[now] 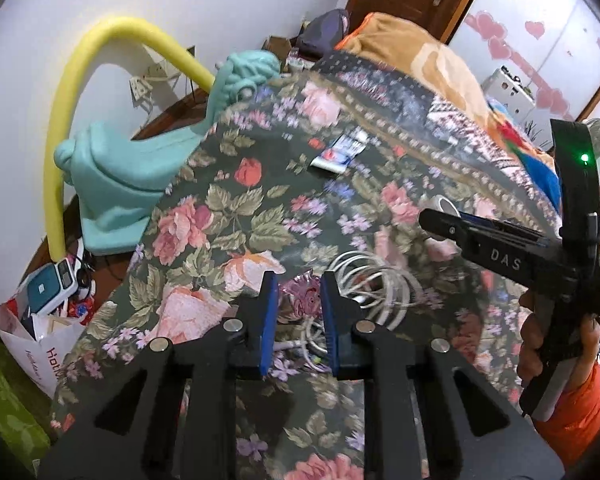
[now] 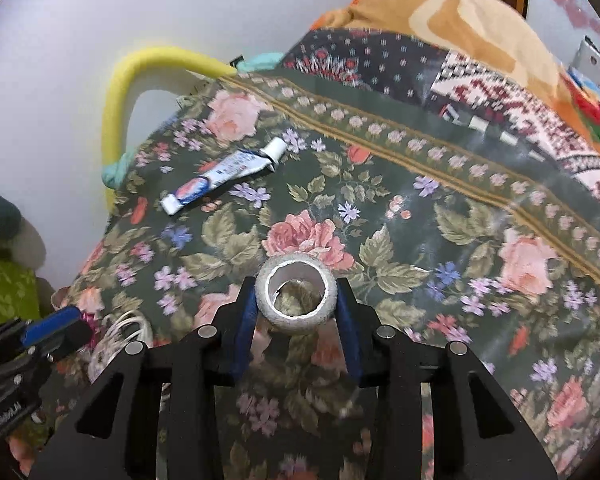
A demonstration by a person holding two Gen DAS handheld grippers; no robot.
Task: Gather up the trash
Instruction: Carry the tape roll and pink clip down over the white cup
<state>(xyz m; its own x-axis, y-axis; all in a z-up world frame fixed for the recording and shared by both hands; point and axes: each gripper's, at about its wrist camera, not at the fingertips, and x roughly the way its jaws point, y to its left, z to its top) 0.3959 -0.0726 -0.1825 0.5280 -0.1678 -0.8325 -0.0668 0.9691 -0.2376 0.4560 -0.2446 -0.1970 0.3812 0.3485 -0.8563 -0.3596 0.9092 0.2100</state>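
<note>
The right gripper point(image 2: 296, 300) clasped a white tape roll point(image 2: 296, 300) standing on the floral bedspread point(image 2: 400, 216), with open cloth all round it. The left gripper point(image 1: 300, 292) had its pads closing around a pink foil wrapper point(image 1: 300, 296) near the bedspread's left edge; whether they pinched it could not be told. A coiled white cable point(image 1: 374, 284) lay touching. A toothpaste tube point(image 2: 224, 176) lay apart, near the far edge.

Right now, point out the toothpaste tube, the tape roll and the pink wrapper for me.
toothpaste tube point(image 2: 220, 178): right wrist view, middle of its printed body.
tape roll point(image 2: 296, 322): right wrist view, near outer rim.
pink wrapper point(image 1: 300, 294): left wrist view, crinkled foil between the fingers.
</note>
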